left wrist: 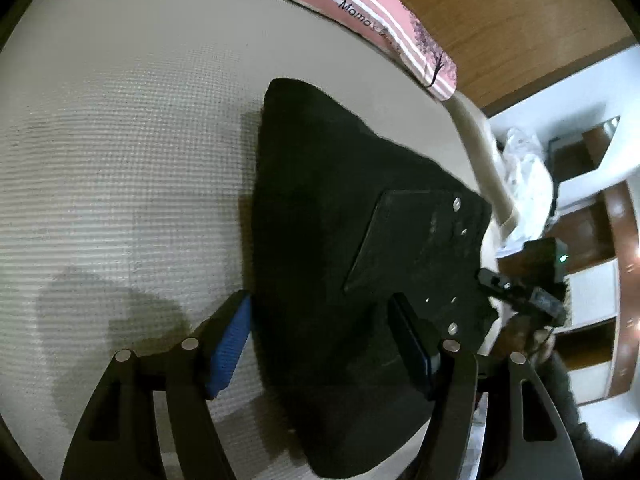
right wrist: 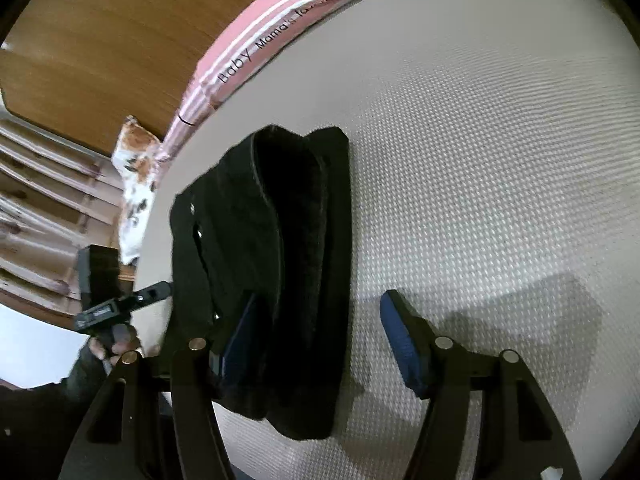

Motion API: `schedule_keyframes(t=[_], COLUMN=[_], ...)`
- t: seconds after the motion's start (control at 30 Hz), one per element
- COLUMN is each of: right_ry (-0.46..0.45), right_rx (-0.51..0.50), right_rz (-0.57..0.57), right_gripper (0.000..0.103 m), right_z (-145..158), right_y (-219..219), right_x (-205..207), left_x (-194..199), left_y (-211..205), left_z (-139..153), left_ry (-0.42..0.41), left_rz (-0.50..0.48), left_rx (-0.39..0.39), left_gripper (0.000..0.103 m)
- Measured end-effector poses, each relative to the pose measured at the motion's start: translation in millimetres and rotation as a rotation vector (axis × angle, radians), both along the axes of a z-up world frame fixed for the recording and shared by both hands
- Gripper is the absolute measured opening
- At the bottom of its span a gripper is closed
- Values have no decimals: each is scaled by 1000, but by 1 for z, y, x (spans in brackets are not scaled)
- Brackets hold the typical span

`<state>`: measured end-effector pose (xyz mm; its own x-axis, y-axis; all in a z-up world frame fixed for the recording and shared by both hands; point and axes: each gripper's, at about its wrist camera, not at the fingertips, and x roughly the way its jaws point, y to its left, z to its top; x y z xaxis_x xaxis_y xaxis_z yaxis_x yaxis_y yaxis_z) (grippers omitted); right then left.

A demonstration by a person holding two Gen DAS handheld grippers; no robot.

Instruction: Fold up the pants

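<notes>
Black pants (left wrist: 340, 208) lie folded into a compact bundle on a cream textured mattress (left wrist: 120, 160); a back pocket with metal rivets faces up. My left gripper (left wrist: 322, 344) stands open across the bundle's left edge, its left blue pad (left wrist: 232, 344) on the mattress and the other pad over the fabric. In the right wrist view the pants (right wrist: 280, 220) show stacked layers. My right gripper (right wrist: 320, 340) is open across their right edge, with the left pad (right wrist: 240, 340) down among the dark folds and the right pad (right wrist: 400, 344) clear of the cloth above the mattress (right wrist: 500, 160).
A pink striped cloth (left wrist: 380, 12) with lettering runs along the mattress's far edge, with a wooden panel (right wrist: 100, 40) behind it. A floral cloth (right wrist: 136, 176) and a white plastic bag (left wrist: 524, 168) sit past the mattress's side edge. A hand (right wrist: 116, 344) holds the other gripper there.
</notes>
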<state>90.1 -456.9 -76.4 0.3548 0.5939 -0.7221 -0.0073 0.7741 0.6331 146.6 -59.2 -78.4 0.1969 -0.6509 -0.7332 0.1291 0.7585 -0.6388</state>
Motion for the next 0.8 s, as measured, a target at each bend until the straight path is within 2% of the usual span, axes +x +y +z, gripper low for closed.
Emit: schedule_keyframes(t=[0.17,0.33,0.47,0.57,0.7,0.8], right_ry=[-31,-26,-19,-19,-30,-37], right_rx=[41,149,168,178,141,114], right_rz=[39,103,77,31,-37,-96], right_gripper=[61,61,42,36,30,27], right_z=[-3,-11,-16,-19,-11,1], right_y=[0,7,9,6,15,22], right_x=[5,16,20,17,9,2], left_x=[3,4,3,-1,-3,-6], left_y=[-1,0,-7,-13,-13,-19], left_z=[-1,-3,-2,-1,0,9], left_ry=[8,13,-29,-73,-79,-115], left_rz=[-14,-30,-20,-8,12,11], left_rx=[-53,-93,-91,-18,6,53], left_gripper=[68,68,67,45,34,26])
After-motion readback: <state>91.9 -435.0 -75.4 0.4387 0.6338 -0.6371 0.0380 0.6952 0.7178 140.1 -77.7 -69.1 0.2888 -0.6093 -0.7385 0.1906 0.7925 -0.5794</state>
